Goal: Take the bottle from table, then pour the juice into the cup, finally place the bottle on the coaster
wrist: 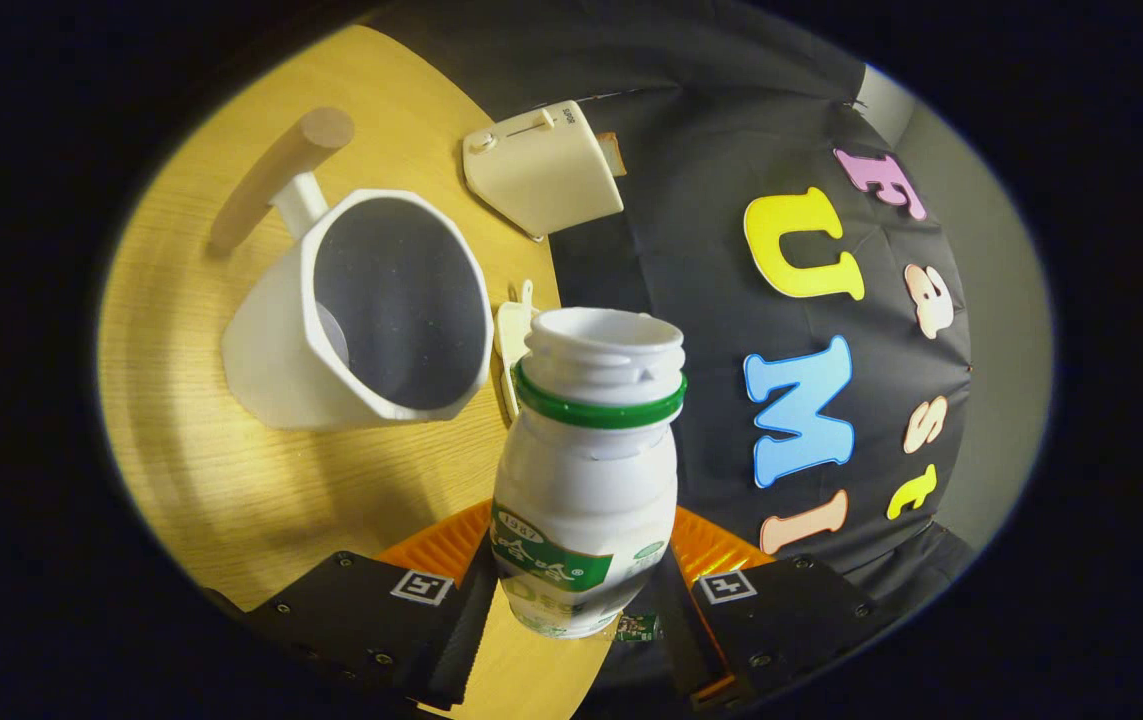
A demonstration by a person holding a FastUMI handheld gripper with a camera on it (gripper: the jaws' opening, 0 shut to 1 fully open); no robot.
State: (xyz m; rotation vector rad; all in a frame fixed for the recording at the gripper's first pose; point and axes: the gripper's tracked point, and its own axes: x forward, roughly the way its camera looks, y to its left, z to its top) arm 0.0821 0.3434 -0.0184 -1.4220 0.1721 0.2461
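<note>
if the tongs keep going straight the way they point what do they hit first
The tongs are shut on the bottle; straight ahead, its mouth would likely meet the cup's rim first, though depth is unclear.

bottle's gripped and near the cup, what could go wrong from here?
1. The bottle is uncapped and clamped low between the gripper fingers; its mouth sits beside the cup, not over it, so tipping now may spill juice on the table.
2. The cup appears to lean, rim facing the camera; a nudge could shift it.
3. The beige box and small white piece crowd the space beyond the cup.
</note>
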